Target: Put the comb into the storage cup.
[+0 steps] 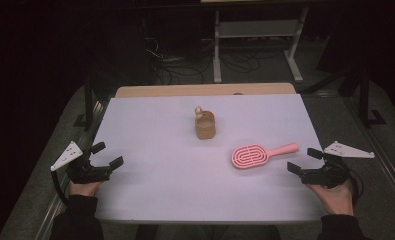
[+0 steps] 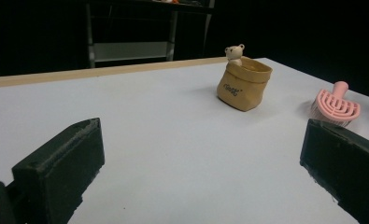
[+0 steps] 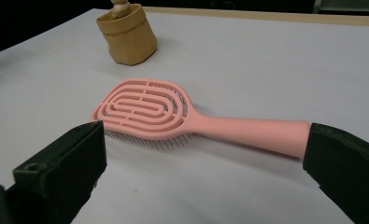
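Grippers rest wide apart, nothing grasped. Left gripper point(image 1: 104, 156) sits at eight o'clock on the white table point(image 1: 155, 190), jaws spread, empty. Tan pouch point(image 1: 205, 125) stands at twelve. Pink hairbrush point(image 1: 261, 154) lies bristles-down at four, just beside the released right gripper point(image 1: 301, 159). Likely nothing has begun; next, closing on its handle.

Table point(image 1: 150, 200): sheet-covered top, with a bare strip of board along the far edge. Pouch point(image 1: 205, 126): upright near the middle, toward the far side, with a small bear figure point(image 1: 199, 111) at its far-left rim. Hairbrush point(image 1: 259, 154): lying bristles down, right of and nearer than the pouch, well apart from it; handle pointing right and slightly away. Left gripper point(image 1: 108, 155): near-left edge. Right gripper point(image 1: 300, 160): near-right edge, just beside the handle end.
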